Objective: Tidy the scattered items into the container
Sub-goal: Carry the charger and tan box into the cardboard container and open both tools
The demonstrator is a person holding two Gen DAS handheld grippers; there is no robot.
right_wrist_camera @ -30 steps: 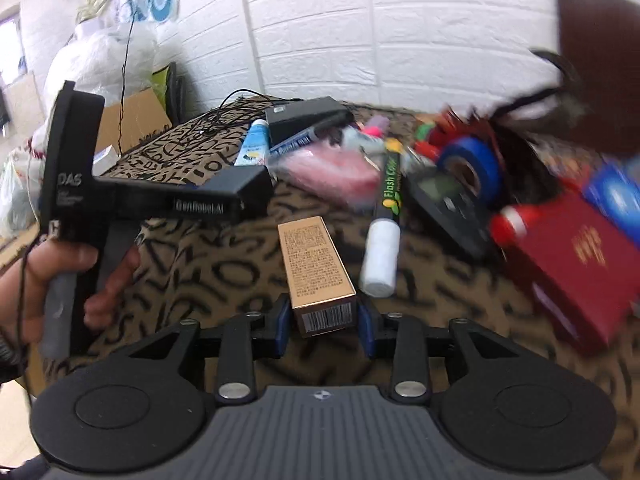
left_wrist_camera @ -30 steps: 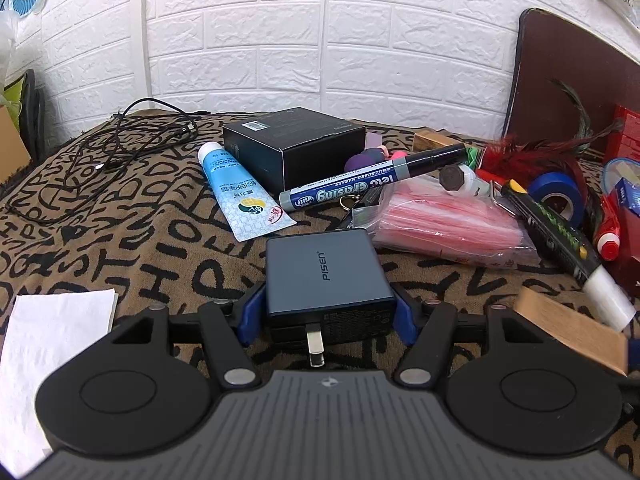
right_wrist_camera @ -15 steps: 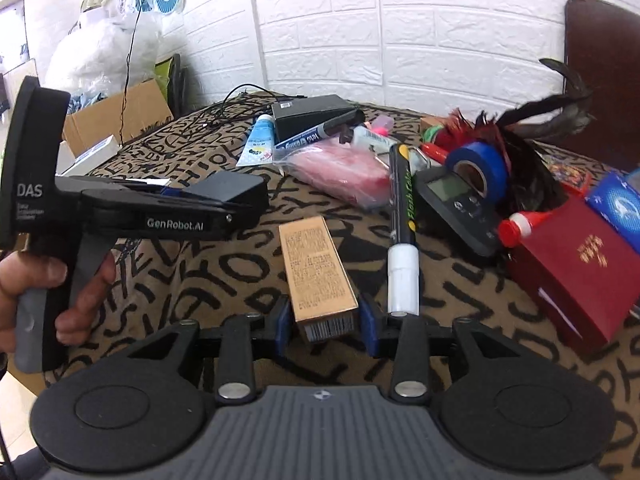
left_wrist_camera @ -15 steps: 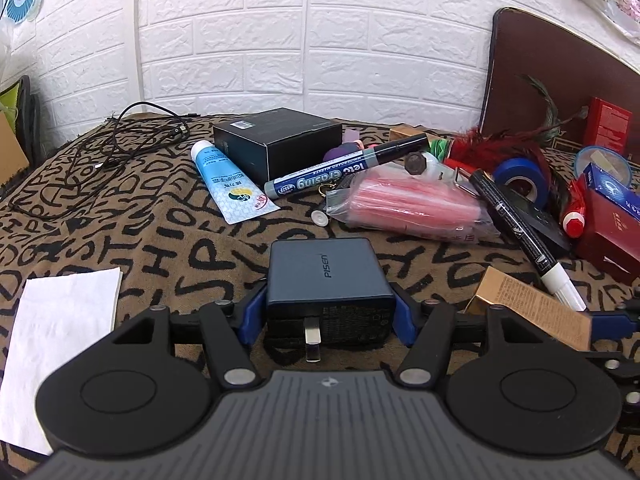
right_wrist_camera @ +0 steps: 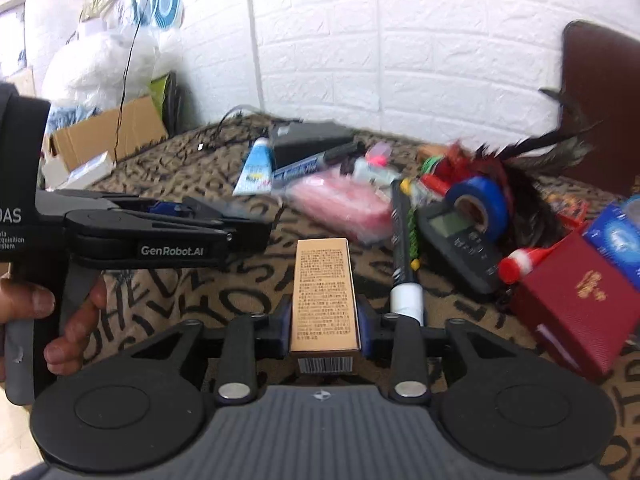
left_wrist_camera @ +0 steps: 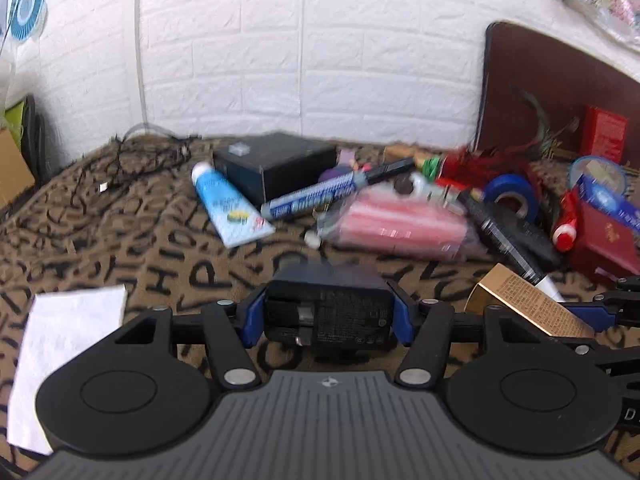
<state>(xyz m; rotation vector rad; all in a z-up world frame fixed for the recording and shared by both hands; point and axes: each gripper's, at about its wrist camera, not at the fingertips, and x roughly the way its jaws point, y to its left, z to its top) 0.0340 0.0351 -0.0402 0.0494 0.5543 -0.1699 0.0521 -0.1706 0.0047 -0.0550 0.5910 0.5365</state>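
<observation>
My left gripper (left_wrist_camera: 326, 314) is shut on a dark grey PISEN charger (left_wrist_camera: 329, 304), tipped so that its plug face looks at the camera, above the patterned cloth. My right gripper (right_wrist_camera: 323, 322) is shut on a tan carton box (right_wrist_camera: 323, 292) with a barcode end; the box also shows at the right of the left wrist view (left_wrist_camera: 524, 298). The left gripper shows side-on in the right wrist view (right_wrist_camera: 224, 228). Scattered items lie beyond: a blue tube (left_wrist_camera: 228, 208), a marker (left_wrist_camera: 332, 194), a pink packet (left_wrist_camera: 396, 226). No container is in view.
A black box (left_wrist_camera: 276, 162), blue tape roll (left_wrist_camera: 510, 196), black marker pen (right_wrist_camera: 404, 240), grey meter (right_wrist_camera: 460, 240), red boxes (right_wrist_camera: 576, 300), feathers (right_wrist_camera: 532, 168) and a cable tangle (left_wrist_camera: 132, 160) crowd the table. A white paper sheet (left_wrist_camera: 68, 344) lies left. A brick wall stands behind.
The left gripper has lifted and tipped the charger up so its plug face shows. The right gripper has raised the tan box and come closer to the left one.
</observation>
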